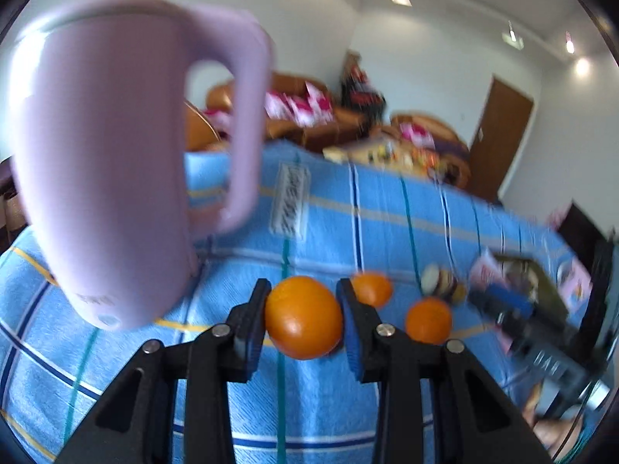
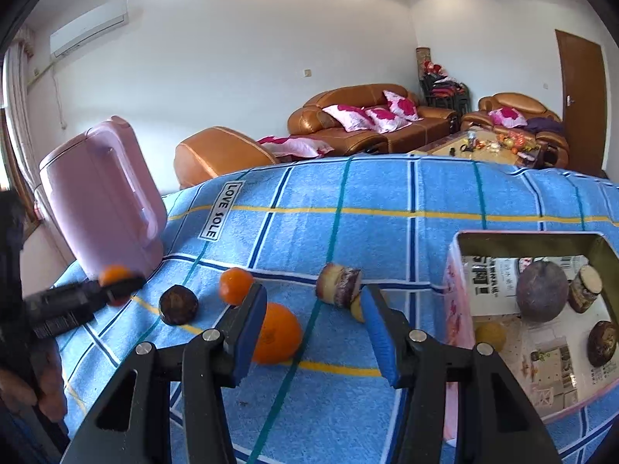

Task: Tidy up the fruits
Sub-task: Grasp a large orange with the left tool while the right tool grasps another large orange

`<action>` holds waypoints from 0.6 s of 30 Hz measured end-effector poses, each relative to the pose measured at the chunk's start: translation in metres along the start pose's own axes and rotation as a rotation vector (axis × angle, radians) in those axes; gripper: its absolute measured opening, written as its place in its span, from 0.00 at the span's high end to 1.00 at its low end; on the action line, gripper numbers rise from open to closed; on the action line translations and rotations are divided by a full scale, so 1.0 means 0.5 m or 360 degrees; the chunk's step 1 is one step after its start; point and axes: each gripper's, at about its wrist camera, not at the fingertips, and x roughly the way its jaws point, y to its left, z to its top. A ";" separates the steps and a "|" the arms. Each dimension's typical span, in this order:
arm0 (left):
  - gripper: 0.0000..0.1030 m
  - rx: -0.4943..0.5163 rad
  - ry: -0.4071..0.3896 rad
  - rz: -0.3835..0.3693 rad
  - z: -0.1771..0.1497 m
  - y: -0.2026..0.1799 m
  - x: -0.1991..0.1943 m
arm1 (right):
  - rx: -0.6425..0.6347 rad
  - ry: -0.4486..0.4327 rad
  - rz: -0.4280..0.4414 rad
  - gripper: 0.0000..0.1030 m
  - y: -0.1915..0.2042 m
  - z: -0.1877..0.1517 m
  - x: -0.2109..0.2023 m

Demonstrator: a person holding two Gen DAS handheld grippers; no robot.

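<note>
In the box [image 2: 460,270] at right: about 4 pieces already sorted. On the blue cloth [image 2: 387,193], 2 oranges and 3 cut pieces still loose. Left gripper [image 1: 303,315] clamped on an orange [image 1: 303,319]; right gripper [image 2: 315,328] open, empty, over another orange [image 2: 278,334].

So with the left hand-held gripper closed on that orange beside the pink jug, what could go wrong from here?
1. The orange is round and caught only between the tips of the left hand-held gripper; it may slip out on the way.
2. The pink jug stands very close; a swing could knock it.
3. The tin box lies beyond loose oranges, so a drop could scatter them.
</note>
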 end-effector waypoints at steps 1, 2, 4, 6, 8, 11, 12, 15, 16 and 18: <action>0.64 -0.0029 -0.0049 0.0025 0.004 0.005 -0.008 | -0.0003 0.0007 0.0005 0.48 0.001 0.000 0.001; 0.64 -0.0045 -0.0073 0.0041 0.007 0.008 -0.009 | -0.0005 0.0014 0.0014 0.48 0.002 -0.001 0.002; 0.64 -0.0078 -0.0108 0.0060 0.012 0.009 -0.007 | -0.0005 0.0048 0.0056 0.48 0.005 -0.004 0.008; 0.64 -0.0091 -0.0130 0.0064 0.012 0.008 -0.007 | -0.0010 0.0107 0.0092 0.48 0.011 -0.008 0.019; 0.64 -0.0075 -0.0143 0.0078 0.010 0.001 -0.004 | -0.0017 0.0186 0.0118 0.48 0.017 -0.011 0.036; 0.64 -0.0032 -0.0152 0.0109 0.007 -0.006 -0.002 | -0.0006 0.0293 0.0131 0.48 0.023 -0.018 0.060; 0.64 -0.0024 -0.0156 0.0117 0.005 -0.004 -0.009 | 0.0007 0.0320 0.0149 0.48 0.024 -0.020 0.067; 0.64 -0.0021 -0.0165 0.0117 0.005 -0.004 -0.013 | 0.0003 0.0363 0.0167 0.48 0.038 -0.018 0.081; 0.64 -0.0023 -0.0168 0.0120 0.005 -0.004 -0.014 | -0.0025 0.0381 0.0157 0.48 0.046 -0.015 0.086; 0.64 -0.0029 -0.0167 0.0121 0.004 -0.001 -0.015 | -0.0062 0.0407 0.0135 0.48 0.059 -0.011 0.095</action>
